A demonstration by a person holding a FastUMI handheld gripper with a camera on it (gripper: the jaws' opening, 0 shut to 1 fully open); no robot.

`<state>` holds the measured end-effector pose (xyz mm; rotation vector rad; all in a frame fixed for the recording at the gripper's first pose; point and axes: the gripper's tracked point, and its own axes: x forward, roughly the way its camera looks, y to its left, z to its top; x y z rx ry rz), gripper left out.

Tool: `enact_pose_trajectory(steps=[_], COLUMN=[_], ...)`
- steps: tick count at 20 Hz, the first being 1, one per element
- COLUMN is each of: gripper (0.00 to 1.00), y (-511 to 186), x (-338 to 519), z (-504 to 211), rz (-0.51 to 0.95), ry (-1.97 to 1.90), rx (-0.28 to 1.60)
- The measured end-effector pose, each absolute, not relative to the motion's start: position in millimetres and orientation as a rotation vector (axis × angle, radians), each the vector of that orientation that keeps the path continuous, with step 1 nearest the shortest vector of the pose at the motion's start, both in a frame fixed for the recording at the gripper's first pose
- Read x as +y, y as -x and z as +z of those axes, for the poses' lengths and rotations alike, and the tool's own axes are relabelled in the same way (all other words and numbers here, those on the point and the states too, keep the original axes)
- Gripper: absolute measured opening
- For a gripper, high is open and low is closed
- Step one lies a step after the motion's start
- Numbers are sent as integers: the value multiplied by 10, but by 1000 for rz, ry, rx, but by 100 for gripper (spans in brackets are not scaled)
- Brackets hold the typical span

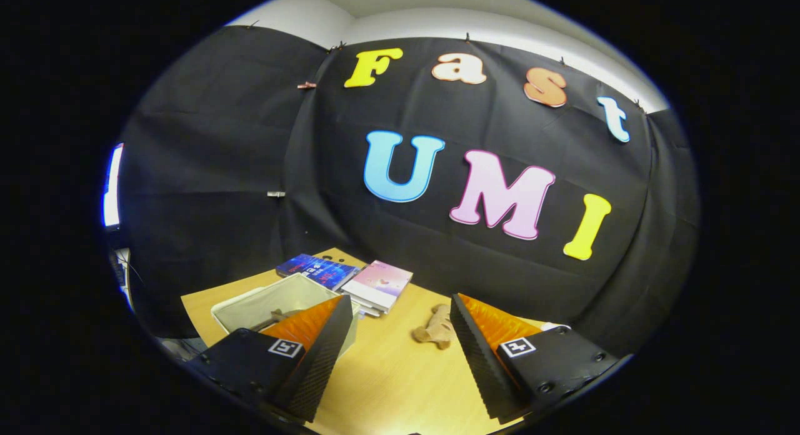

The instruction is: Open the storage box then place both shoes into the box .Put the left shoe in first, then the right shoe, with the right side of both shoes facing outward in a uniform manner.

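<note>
The gripper (397,354) is released, its two fingers spread wide with nothing between them but bare wooden tabletop (387,385), and it is tilted upward so that it looks more at the booth's black cloth wall than at the work. Just beyond the left finger sits the storage box (250,307), a pale fabric-lined bin with an open top; part of it is hidden behind that finger, and a small brownish thing shows just inside its near wall, too little of it visible to name. No lid is to be seen on the box, so I judge the opening step either done or not needed. Just ahead of the right finger's tip, on the table, lies a small tan plush toy (434,329), lying flat and apart from the box. Past the box, near the wall, lie a blue-covered book (319,269) and, touching it on the right, a pink-covered book (381,284) resting on a short stack of others. By count: one box, one toy, at least two books. As for shoes, I can pick out none for certain, so both the left shoe and the right one appear yet to be placed; nearly the whole task seems to lie ahead.
</note>
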<state>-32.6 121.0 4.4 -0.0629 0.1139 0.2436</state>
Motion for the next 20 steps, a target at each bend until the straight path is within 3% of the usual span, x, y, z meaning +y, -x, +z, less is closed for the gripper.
enact_pose_trajectory(steps=[9, 20], gripper=[98, 98], y=[696, 942], x=[357, -3], z=[-201, -371], rz=[218, 283], ry=[4, -21], rx=[86, 69])
